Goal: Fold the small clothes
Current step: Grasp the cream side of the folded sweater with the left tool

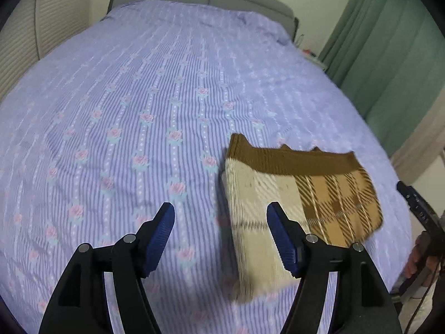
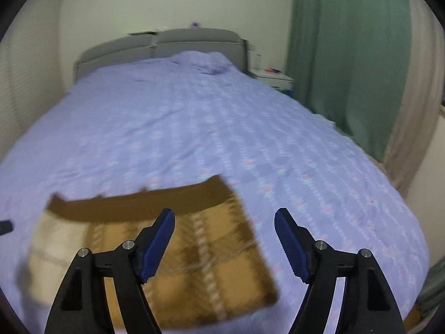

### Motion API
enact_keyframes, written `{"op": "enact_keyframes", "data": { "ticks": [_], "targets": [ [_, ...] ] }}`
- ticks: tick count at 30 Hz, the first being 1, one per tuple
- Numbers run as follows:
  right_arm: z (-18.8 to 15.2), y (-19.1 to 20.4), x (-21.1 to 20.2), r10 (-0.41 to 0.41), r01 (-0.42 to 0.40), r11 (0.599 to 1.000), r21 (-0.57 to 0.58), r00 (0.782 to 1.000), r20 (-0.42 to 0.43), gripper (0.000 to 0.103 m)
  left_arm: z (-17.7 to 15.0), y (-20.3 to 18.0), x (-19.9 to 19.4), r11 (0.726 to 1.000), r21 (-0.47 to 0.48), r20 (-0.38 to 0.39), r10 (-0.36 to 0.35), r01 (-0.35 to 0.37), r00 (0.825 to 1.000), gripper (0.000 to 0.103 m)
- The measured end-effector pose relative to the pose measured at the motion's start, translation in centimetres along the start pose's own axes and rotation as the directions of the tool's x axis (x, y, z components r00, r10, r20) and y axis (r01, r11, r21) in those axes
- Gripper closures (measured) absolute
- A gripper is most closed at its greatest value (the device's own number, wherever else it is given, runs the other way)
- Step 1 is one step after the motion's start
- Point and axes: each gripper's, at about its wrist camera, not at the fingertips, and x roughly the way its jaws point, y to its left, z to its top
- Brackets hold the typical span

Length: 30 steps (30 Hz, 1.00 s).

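1 garment [image 1: 300, 203], a small brown and cream plaid knit piece, lies flat on the bed [image 1: 139, 97] in a compact rectangle, which suggests the fold on it is largely finished. Its dark brown band runs along the far edge and the sides look fairly square, though the near cream corner in the lower middle of the left wrist view bulges a little and may want smoothing. No other clothes show on the purple floral bedspread, so whether more pieces wait cannot be told.

Left gripper [image 1: 221, 239]: its 2 blue fingers [image 1: 161, 239] stand wide apart and empty, the right one over the cream half of the garment, above it, not pressing on it.

Right gripper [image 2: 225, 242]: its fingers [image 2: 158, 245] are also spread wide with nothing between them; the left one sits in front of the garment's tan half, while the right one is over bare bedspread. This view is blurred, so contact with the cloth is unlikely but not certain.
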Motion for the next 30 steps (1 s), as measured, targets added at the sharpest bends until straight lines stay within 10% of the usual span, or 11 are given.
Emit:
{"op": "enact_keyframes", "data": {
  "ticks": [11, 17, 20, 27, 30],
  "targets": [
    [-7.3, 7.1, -3.6, 0.127, -0.126, 0.992, 0.015, 0.989, -0.074, 0.029, -5.9, 1.4, -0.5, 0.991, 0.046, -0.024, -0.126, 0.127, 0.992, 0.036],
    [-8.8, 10.7, -3.6, 0.158, -0.161, 0.987, -0.019, 0.982, -0.104, 0.029, -5.1, 3.3, 3.2, 0.910, -0.121, -0.041, -0.403, 0.396, 0.914, 0.068],
    [-8.7, 11.8, -3.6, 0.159, -0.165, 0.985, -0.048, 0.980, -0.116, 0.029, -4.4, 3.9, 5.0, 0.863, -0.164, -0.069, -0.493, 0.477, 0.868, 0.068],
    [-8.4, 14.0, -2.3, 0.134, -0.148, 0.983, -0.110, 0.983, -0.130, 0.029, -3.0, 4.5, 7.9, 0.820, -0.215, -0.064, -0.553, 0.530, 0.831, 0.067],
    [-8.1, 14.6, -1.7, 0.140, -0.156, 0.982, -0.107, 0.980, -0.141, 0.029, -3.1, 4.0, 9.6, 0.846, -0.203, -0.107, -0.521, 0.494, 0.847, 0.067]
  ]
}}
